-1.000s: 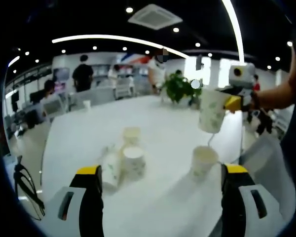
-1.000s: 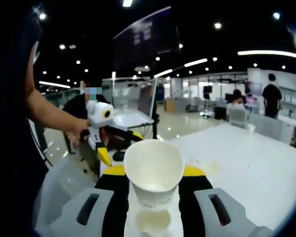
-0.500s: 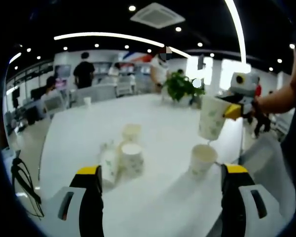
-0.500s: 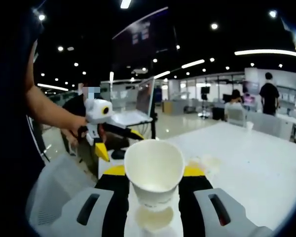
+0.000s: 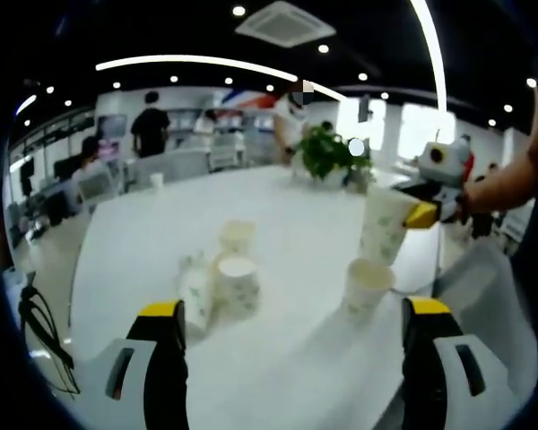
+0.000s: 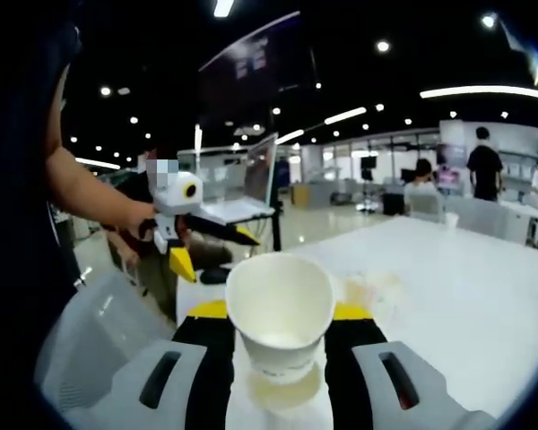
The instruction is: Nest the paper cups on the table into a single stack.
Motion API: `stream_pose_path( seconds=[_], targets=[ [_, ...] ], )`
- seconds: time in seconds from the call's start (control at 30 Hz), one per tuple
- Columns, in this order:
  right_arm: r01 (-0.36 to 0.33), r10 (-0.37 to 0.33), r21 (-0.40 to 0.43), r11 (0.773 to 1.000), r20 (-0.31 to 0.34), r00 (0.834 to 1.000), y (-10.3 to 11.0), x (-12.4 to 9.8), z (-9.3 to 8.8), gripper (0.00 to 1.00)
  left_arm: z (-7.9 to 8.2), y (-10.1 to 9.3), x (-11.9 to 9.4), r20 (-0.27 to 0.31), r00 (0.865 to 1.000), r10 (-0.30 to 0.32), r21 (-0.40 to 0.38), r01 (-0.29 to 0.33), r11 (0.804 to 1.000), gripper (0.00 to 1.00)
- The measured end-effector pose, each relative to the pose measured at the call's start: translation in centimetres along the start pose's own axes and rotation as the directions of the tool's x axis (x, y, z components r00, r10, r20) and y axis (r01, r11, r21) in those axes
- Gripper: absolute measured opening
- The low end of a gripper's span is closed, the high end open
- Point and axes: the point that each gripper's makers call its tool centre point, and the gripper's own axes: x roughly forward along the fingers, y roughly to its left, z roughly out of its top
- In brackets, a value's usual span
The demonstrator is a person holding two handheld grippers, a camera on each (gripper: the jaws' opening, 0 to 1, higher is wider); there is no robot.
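Observation:
My right gripper (image 6: 281, 315) is shut on a white paper cup with a leaf print (image 6: 281, 345), holding it upright. In the left gripper view that held cup (image 5: 382, 226) hangs just above and slightly right of an upright empty cup (image 5: 367, 288) on the white table (image 5: 296, 340). The same lower cup (image 6: 279, 391) shows directly beneath the held one. Three more cups sit mid-table: one upright (image 5: 238, 285), one behind it (image 5: 238, 235), one lying on its side (image 5: 195, 294). My left gripper (image 5: 293, 309) is open and holds nothing, near the table's front edge.
A potted plant (image 5: 326, 154) stands at the table's far end. A laptop (image 6: 240, 193) sits off the table behind the other gripper (image 6: 181, 235). A person's bare arm (image 5: 498, 184) reaches in from the right. People and chairs are in the background.
The held cup has come down and closer to the upright cup under it. The left gripper stays open and nearly still.

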Motion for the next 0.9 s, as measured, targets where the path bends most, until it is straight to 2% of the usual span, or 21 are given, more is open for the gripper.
stream_pose_path(
  seconds=[0.9],
  targets=[
    [0.023, -0.021, 0.032, 0.999, -0.055, 0.998, 0.0, 1.1, -4.0, 0.36, -0.2, -0.3, 0.2, -0.003, 1.0, 0.003, -0.005, -0.003, 1.0, 0.98]
  ],
)
